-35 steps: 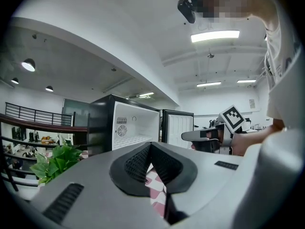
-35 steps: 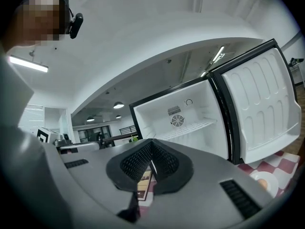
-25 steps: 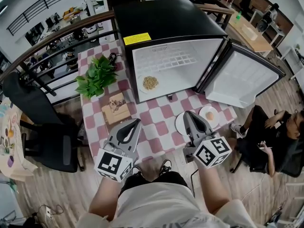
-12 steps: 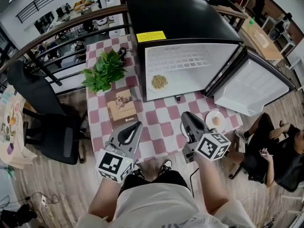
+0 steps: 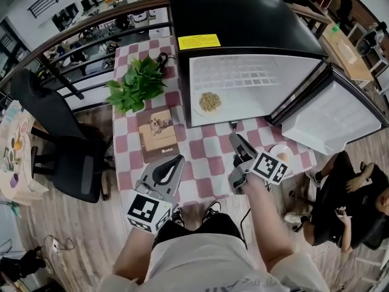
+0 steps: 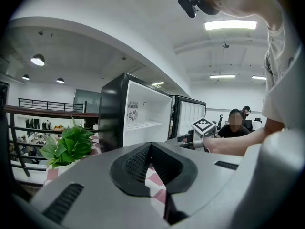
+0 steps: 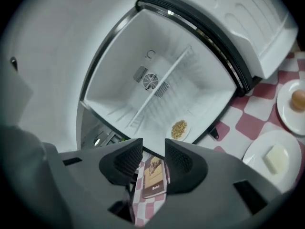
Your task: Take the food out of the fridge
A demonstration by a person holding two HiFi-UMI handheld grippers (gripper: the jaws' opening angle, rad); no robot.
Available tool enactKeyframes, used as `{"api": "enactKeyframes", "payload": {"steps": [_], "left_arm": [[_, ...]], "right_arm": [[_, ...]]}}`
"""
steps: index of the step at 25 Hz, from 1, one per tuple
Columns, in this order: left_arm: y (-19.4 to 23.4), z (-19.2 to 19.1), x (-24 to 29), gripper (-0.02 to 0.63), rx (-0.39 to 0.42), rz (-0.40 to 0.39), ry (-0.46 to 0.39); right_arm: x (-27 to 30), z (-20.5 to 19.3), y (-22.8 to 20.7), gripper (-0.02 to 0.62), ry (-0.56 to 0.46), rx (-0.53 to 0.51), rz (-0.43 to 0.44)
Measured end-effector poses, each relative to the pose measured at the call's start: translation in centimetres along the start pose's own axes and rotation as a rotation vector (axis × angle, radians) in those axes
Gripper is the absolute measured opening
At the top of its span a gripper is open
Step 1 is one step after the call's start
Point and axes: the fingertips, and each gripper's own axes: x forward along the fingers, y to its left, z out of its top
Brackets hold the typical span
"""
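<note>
Our right gripper (image 5: pixel 238 143) has just been opening its jaws, with nothing between them; the left gripper (image 5: pixel 175 162) is closed and empty. The plate (image 5: pixel 199 108) lies on the fridge (image 5: pixel 243 17) floor. We should enter low and pinch its near rim.

right gripper (image 5: pixel 237 142) rolled sideways, jaws just opening, empty

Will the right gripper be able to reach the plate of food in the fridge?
Probably yes. The fridge door is wide open, the plate sits near the front, and nothing blocks the right gripper, whose jaws have just been opening, empty.
</note>
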Motion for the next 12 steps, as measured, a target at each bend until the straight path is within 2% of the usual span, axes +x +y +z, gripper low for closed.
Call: {"api": "enactKeyframes", "payload": {"steps": [7,12], "left_arm": [[0.2,-1.0,1.6,0.002,-0.006,0.019,0.021],[0.7,-1.3,2.3,0.002,-0.016,0.037,0.021]], "right_arm": [[4.6,0.3,-4.6,0.137,-0.008,0.229,-0.035],[7.8,0.2,-7.3,0.137,-0.004,0.339,-0.076]]}}
